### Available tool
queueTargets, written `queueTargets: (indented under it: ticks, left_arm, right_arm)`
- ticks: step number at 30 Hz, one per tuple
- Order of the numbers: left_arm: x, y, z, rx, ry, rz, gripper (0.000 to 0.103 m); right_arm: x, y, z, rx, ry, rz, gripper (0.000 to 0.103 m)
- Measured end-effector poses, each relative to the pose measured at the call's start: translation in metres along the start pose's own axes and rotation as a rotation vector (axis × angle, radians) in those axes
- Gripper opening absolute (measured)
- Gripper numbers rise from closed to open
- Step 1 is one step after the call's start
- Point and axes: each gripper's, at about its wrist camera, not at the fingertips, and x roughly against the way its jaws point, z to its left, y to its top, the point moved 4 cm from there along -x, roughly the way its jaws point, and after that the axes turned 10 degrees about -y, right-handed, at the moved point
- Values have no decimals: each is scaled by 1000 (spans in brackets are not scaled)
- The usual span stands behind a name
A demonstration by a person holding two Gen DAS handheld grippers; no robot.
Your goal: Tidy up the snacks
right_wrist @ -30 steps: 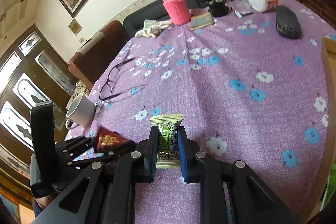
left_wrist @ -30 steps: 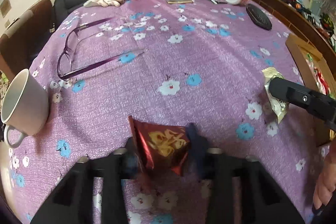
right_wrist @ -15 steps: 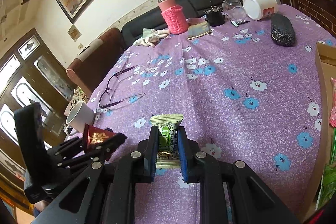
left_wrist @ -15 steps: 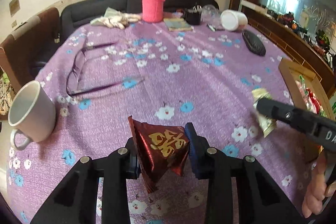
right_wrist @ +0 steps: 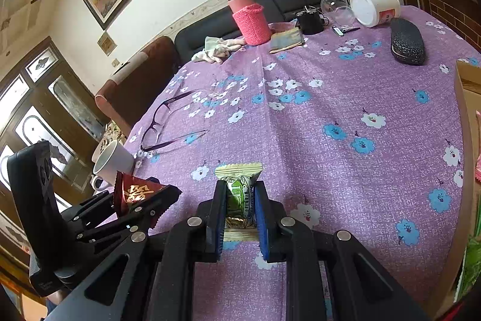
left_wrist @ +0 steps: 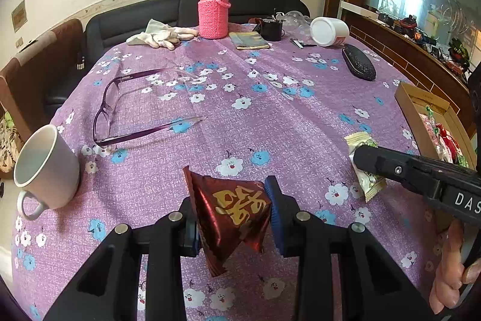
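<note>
**Two snacks in hand, box off to my right**

My left claw (left_wrist: 234, 218) is closed on the red foil packet (left_wrist: 231, 212), pinching it across its middle so the pointed bottom corner hangs free above the surface (left_wrist: 270, 116). My right claw (right_wrist: 240, 209) is clamped narrowly on the green-and-cream wrapped candy (right_wrist: 239, 194), its crimped ends sticking out front and back of the pads. Both snacks are lifted clear of the purple cloth.

The cardboard box (left_wrist: 405, 98) with other wrapped sweets in it sits at the right edge of the surface, near my right claw and well apart from my left one. I judge the step in hand to be carrying both pieces over to it.

To do it well, I would bring the right claw over the box's open top first, since it is nearer, and let go only once the candy is past the near wall. The left claw has further to cross; I would keep it high enough that the foil tip does not drag, and steer clear of the glasses (left_wrist: 126, 110) and the white mug (left_wrist: 45, 164).
</note>
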Motion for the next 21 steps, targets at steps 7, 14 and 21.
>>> queueTargets:
  ticks: [7, 14, 21]
  left_arm:
    - [0, 0, 1, 0, 2, 1, 34]
    - [-1, 1, 0, -3, -4, 2, 34]
    - [-1, 1, -3, -6, -10, 5, 34]
  right_arm:
    - [0, -1, 2, 4, 1, -1, 20]
    - [1, 1, -1, -6, -2, -2, 20]
    - [2, 3, -6, -18, -16, -11, 20]
